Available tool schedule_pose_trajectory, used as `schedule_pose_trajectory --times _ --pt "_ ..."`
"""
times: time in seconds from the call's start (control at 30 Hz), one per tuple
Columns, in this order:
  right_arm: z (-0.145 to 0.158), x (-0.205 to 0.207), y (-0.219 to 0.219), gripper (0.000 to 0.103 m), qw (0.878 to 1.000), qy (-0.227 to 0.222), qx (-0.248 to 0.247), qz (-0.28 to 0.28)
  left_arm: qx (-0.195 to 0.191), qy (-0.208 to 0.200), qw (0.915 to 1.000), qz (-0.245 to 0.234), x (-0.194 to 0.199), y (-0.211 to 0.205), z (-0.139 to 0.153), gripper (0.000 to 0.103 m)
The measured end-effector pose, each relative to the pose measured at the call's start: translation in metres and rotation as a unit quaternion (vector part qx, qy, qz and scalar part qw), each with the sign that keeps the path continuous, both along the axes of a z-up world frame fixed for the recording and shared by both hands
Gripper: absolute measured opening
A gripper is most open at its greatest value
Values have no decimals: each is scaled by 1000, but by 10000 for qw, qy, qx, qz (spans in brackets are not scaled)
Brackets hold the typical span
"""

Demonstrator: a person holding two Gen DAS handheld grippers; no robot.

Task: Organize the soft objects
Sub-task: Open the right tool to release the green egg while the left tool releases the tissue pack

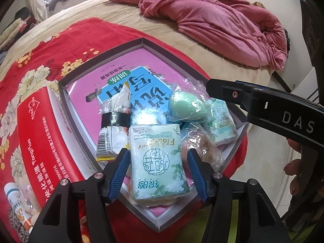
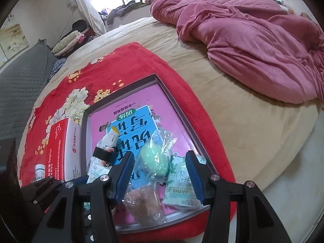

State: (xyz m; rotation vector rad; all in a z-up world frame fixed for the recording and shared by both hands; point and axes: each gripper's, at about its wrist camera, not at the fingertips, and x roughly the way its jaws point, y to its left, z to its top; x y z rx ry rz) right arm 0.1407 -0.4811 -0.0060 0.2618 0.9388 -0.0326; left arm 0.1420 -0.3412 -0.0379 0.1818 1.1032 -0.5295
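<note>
A shallow grey box (image 1: pixel 64 90) (image 2: pixel 86 121) lined with a pink and blue book lies on a red floral blanket. In it lie a green tissue pack (image 1: pixel 160 160), a second tissue pack (image 1: pixel 222 123) (image 2: pixel 180 188), a bagged green sponge (image 1: pixel 185 106) (image 2: pixel 155 162), a bagged brown sponge (image 1: pixel 202 143) (image 2: pixel 141 204) and a white pouch with a black band (image 1: pixel 113 129) (image 2: pixel 102 158). My left gripper (image 1: pixel 159 158) is open, its fingers astride the near tissue pack. My right gripper (image 2: pixel 160 162) is open over the green sponge.
A red carton (image 1: pixel 38 139) (image 2: pixel 58 147) lies left of the box, with a white bottle (image 2: pixel 39 172) beside it. A rumpled pink quilt (image 1: pixel 218 20) (image 2: pixel 253 46) covers the far side of the beige bed. A grey cushion (image 2: pixel 22 81) is at left.
</note>
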Motion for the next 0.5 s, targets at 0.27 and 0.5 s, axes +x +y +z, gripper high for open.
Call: schedule_pose_trajectory --times 0.27,0.5 --pt "10 -7 0 58 9999 -89 -61 -29 -56 -63 9999 88 -3 5 11 63" --pt "14 -13 -2 61 9999 -73 -104 -96 -101 -125 9998 131 -8 9 20 76"
